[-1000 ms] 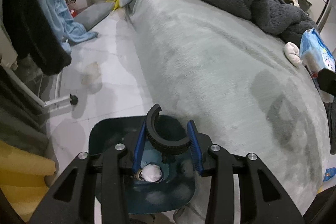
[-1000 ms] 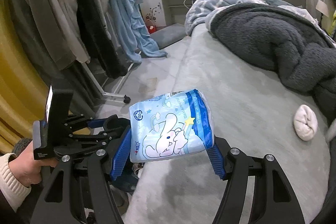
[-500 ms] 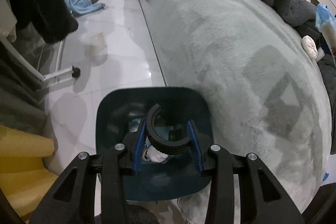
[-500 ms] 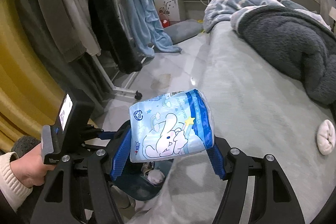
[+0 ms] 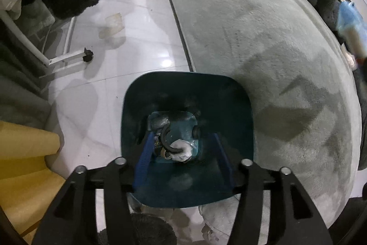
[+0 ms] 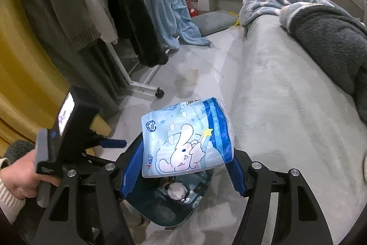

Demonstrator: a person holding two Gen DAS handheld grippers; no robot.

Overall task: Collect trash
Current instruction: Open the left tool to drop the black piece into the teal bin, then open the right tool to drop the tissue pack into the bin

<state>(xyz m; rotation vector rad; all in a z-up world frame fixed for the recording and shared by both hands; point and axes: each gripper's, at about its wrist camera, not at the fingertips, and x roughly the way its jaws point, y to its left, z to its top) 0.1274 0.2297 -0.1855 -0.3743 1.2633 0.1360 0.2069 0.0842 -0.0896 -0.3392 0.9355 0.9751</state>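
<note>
The right tongs (image 6: 183,167) are clamped on a pale blue tissue pack (image 6: 185,139) printed with a cartoon rabbit, blue pads pressed to either side, and they hold it directly above the dark teal trash bin (image 6: 169,206), which looks to me like the lineup for a drop. The left tongs (image 5: 183,153) stand spread apart with nothing between the pads, poised right over the bin's mouth (image 5: 187,93); a curved black rubber piece (image 5: 166,141) lies down inside, well below the pads, so that pair reads as released. Both pairs crowd the same opening, and I'd guess the left one should clear off before the pack goes in, since the pack is broad and soft and could catch on the rim. At the bottom of the bin there is a crumpled white tissue wad (image 5: 182,148) beside the rubber piece, plus some greyish scrap I can't make out. The bin sits on the pale tiled floor (image 5: 128,22), tight against the edge of the grey bed (image 5: 263,33). A dark fleece blanket (image 6: 330,38) is heaped farther up the bed, and coats hang from a garment rack (image 6: 142,82) across the floor.
</note>
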